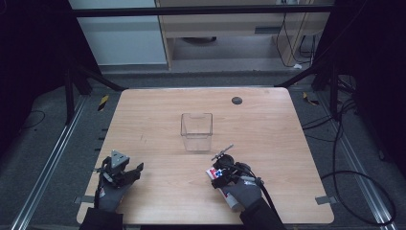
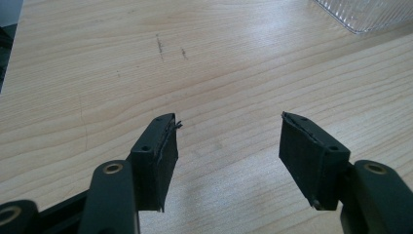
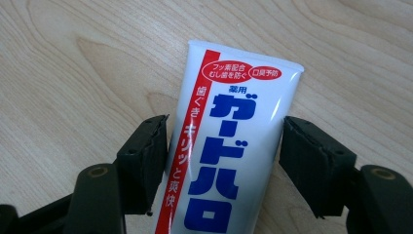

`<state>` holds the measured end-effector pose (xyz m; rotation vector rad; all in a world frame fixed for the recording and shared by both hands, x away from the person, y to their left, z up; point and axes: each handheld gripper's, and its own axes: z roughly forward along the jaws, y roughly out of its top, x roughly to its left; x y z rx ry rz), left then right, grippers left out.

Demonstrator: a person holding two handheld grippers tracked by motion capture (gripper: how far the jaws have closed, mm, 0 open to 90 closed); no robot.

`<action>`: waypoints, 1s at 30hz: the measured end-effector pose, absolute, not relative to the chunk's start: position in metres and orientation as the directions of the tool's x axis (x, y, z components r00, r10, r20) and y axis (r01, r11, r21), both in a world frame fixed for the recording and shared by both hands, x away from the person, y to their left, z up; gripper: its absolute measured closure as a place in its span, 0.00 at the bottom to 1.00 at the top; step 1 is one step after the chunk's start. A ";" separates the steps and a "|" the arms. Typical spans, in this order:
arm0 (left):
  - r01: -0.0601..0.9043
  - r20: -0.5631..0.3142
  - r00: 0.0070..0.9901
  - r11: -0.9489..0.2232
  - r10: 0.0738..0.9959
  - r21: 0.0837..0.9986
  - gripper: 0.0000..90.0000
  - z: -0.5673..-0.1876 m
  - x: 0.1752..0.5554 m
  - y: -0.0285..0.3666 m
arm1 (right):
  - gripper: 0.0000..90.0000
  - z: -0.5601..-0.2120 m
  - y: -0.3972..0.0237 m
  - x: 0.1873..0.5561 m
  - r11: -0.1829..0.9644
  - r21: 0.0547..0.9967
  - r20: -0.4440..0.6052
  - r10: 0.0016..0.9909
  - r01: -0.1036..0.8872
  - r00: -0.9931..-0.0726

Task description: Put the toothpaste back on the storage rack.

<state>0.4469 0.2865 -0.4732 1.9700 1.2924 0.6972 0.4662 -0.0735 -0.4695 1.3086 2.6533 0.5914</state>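
Observation:
A white toothpaste tube with blue and red print lies lengthwise between the jaws of my right gripper. Both pads touch its edges, so the gripper is shut on it. From above, the tube and right gripper are near the table's front, right of centre. My left gripper rests low at the front left. In its own view the left gripper stands open over bare wood with nothing between the jaws.
A clear plastic container stands upright mid-table, just beyond the right gripper; its ribbed corner shows in the left gripper view. A small dark round spot marks the far side of the wooden table. Cables lie on the floor to the right.

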 end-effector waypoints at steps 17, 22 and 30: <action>0.571 0.072 0.369 -0.287 0.927 0.769 0.42 -0.473 0.447 0.286 | 0.38 -0.474 -0.070 0.467 0.557 0.369 0.062 0.784 0.744 -0.617; 0.571 0.072 0.369 -0.287 0.927 0.769 0.42 -0.473 0.447 0.286 | 0.40 -0.474 -0.070 0.466 0.559 0.367 0.055 0.785 0.744 -0.617; 0.571 0.072 0.369 -0.287 0.927 0.769 0.42 -0.473 0.447 0.286 | 0.50 -0.471 -0.070 0.465 0.560 0.364 0.073 0.780 0.744 -0.622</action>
